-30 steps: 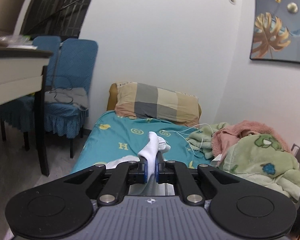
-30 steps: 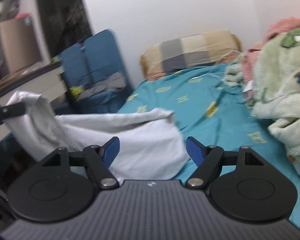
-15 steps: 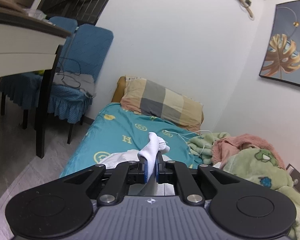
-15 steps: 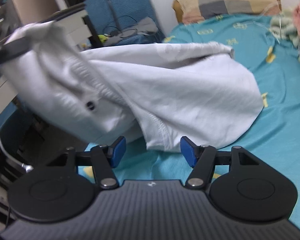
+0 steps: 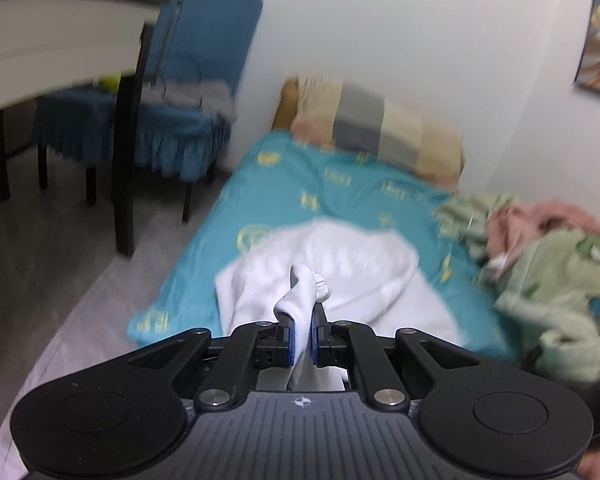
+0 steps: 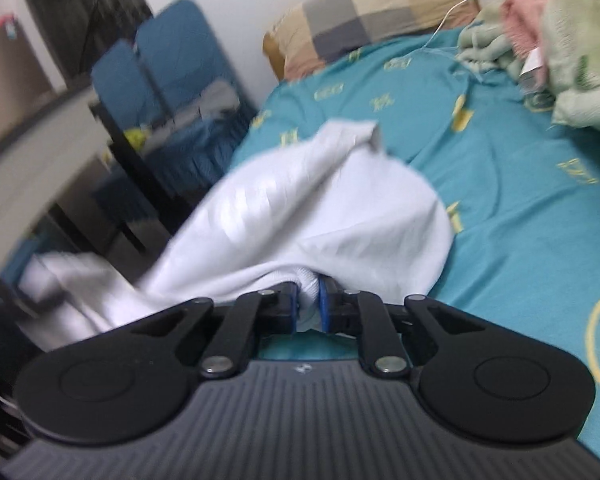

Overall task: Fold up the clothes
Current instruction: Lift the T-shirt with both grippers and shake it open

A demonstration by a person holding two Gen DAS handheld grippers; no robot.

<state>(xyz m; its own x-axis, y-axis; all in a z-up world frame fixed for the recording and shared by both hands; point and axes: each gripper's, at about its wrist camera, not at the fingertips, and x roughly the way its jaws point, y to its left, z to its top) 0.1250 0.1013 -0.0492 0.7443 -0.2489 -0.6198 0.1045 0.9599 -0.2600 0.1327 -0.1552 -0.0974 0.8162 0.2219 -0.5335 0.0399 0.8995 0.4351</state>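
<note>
Since a second ago the white garment (image 6: 324, 216) has dropped onto the teal bed's (image 6: 540, 220) near left edge, my right gripper (image 6: 309, 307) closing its jaws on a hem fold, my left gripper (image 5: 302, 334) clamped on another bunch.

your grippers (image 5: 302, 338) are matt black plastic with bare metal pivots and glossy blue fingers (image 6: 324, 304). the shirt (image 6: 300, 216) is soft white cloth, ribbed at its edge. the bed (image 6: 520, 200) has a smooth teal sheet; the blanket (image 5: 560, 300) looks fleecy.
</note>
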